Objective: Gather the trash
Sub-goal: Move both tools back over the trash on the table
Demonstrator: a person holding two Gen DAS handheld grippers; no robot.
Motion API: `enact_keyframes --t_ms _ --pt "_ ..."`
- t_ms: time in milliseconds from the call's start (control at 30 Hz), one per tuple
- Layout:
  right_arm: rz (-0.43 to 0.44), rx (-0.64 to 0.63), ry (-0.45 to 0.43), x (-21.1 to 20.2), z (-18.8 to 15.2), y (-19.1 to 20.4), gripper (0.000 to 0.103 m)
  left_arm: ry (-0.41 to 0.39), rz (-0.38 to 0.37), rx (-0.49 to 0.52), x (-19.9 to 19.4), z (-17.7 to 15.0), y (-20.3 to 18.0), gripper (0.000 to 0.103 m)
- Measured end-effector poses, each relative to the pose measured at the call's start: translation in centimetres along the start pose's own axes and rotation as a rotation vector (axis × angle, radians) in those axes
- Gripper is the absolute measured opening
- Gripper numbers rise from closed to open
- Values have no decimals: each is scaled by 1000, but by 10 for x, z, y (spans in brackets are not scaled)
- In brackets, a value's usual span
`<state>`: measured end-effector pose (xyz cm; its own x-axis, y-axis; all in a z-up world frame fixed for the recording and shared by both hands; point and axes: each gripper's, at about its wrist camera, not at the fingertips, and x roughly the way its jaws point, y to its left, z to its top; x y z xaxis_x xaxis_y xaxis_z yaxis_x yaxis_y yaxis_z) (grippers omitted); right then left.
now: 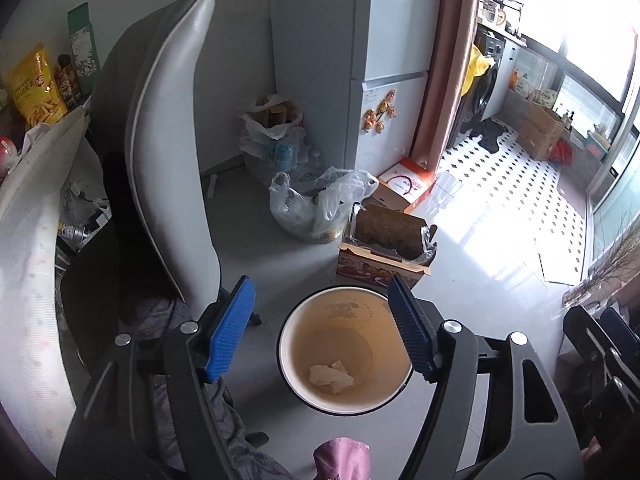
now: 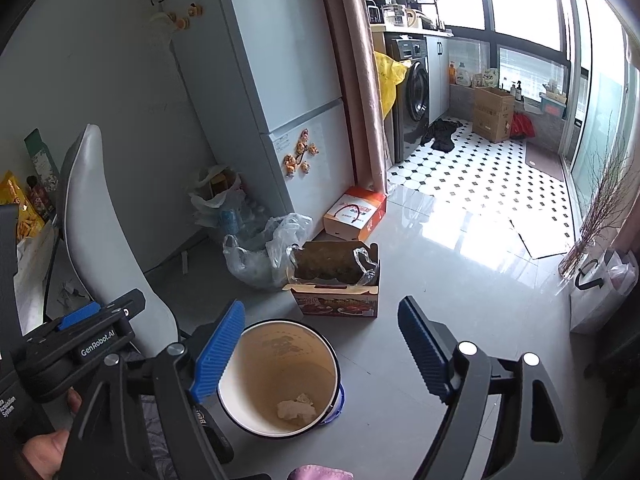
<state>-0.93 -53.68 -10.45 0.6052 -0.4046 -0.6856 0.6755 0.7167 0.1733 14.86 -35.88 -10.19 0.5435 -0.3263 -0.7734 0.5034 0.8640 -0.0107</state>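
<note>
A large paper cup (image 1: 344,328) with a stained tan inside looks to stand on the grey floor, a crumpled white tissue (image 1: 332,376) lying at its bottom. My left gripper (image 1: 322,332) hovers above it, open, with nothing pressed between its blue pads; its right pad overlaps the cup's rim in the picture. In the right wrist view the same cup (image 2: 280,360) and tissue (image 2: 296,408) sit just right of the left pad of my right gripper (image 2: 322,352), which is open wide and clear of the cup on the other side. A hand (image 2: 44,444) holds the left gripper.
Beyond the cup stands a cardboard box lined with a bag (image 1: 384,248), and behind it plastic bags (image 1: 316,208) and an orange-white box (image 1: 408,184) beside the fridge (image 1: 384,80). A grey chair back (image 1: 172,160) rises at left. A white bag (image 2: 600,292) sits at right.
</note>
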Motion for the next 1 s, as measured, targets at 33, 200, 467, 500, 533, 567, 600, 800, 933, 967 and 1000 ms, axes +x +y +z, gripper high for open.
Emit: enact_keyframes --t_ms 33,200,467,500,533,567,600,800,933,967,1000 --pt "7 -9 -8 -3 2 5 80 -12 6 -10 -6 2 5 74" --pt "42 -43 -30 -15 7 29 87 -61 43 -46 -33 4 28 87" --pt "124 -128 -63 -34 2 84 95 -127 120 -131 -68 -2 81 94" --pt "133 -136 -65 -36 1 90 96 -131 126 -143 -71 -4 87 94" --pt "144 -144 -68 -39 0 98 96 -140 134 -157 -76 -6 94 94" --pt "151 -150 -71 -42 -2 102 96 -149 144 -167 -81 -9 100 94" --pt "162 -159 -75 -46 -4 110 96 -157 152 -177 -86 -12 106 94" --pt "225 -214 -94 -69 -17 151 96 -194 194 -248 -115 -28 148 95" --pt "269 -254 -94 -86 -30 181 96 -199 214 -301 -127 -43 179 95" --pt "275 -265 -93 -90 -33 187 96 -202 219 -311 -131 -46 186 95" --pt "282 -276 -95 -95 -37 192 96 -208 224 -323 -136 -50 193 95"
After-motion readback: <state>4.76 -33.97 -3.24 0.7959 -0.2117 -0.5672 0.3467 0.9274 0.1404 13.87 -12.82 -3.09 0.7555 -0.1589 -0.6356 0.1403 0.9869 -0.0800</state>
